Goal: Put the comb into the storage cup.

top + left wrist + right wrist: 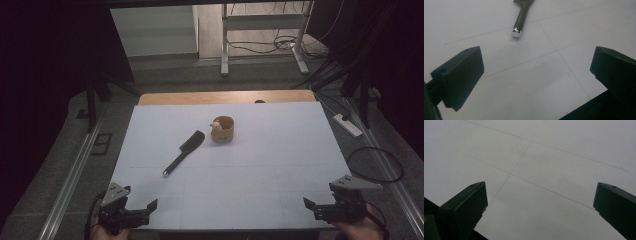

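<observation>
1. White sheet covers the bench [260, 165], and thin lines divide it into fields.
2. One knife [184, 152] lies flat on the bench, black, with its blade toward the far side and its handle toward the near left corner.
3. Just to the far right of the knife blade stands a small wooden cup [223, 129], upright, with something pale at its left rim; what it is, I cannot tell.
4. Knife and cup are close but apart, they do not touch.
5. Near and to the left of the knife, at the near edge of the bench, is the left gripper [141, 210]. Its jaws are wide apart and hold nothing.
6. From the left gripper view, the shiny end of the knife handle [516, 32] is ahead of the jaws, a little to the left of the middle, with bare bench between.
7. Far to the right of the knife, at the near right corner of the bench, is the right gripper [314, 208]. Its jaws also stand wide apart with nothing between them.
8. From the right gripper view, the bench [544, 157] with its thin lines lies under the spread jaws.
</observation>
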The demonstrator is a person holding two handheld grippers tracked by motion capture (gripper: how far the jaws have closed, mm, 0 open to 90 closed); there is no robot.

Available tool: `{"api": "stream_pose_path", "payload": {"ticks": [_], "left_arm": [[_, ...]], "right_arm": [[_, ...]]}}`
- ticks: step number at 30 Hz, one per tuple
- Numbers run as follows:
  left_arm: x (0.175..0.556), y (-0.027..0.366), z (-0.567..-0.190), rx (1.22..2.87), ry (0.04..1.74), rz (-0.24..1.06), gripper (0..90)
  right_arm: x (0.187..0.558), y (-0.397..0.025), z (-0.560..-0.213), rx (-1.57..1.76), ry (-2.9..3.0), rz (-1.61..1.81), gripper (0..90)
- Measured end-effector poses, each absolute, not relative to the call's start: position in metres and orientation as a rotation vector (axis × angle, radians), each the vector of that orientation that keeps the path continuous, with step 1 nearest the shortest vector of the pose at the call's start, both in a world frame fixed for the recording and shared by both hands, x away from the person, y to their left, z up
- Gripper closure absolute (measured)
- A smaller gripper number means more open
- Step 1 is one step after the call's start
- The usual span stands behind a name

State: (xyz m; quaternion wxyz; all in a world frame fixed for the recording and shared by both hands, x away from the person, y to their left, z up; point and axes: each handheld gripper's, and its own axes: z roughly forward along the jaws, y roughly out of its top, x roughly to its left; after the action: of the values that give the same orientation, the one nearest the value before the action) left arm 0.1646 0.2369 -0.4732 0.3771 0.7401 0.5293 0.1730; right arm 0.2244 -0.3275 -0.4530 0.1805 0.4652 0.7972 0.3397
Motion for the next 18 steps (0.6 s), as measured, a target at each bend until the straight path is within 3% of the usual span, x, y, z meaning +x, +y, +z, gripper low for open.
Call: {"api": "stream_pose_path", "payload": {"ticks": [18], "left_arm": [[0.1673, 0.2387, -0.4740, 1.893, 1.373, 0.405, 0.0]], "right_arm": [[0.2229, -0.3267, -0.4526, 1.266, 2.285, 0.977, 0.0]]}}
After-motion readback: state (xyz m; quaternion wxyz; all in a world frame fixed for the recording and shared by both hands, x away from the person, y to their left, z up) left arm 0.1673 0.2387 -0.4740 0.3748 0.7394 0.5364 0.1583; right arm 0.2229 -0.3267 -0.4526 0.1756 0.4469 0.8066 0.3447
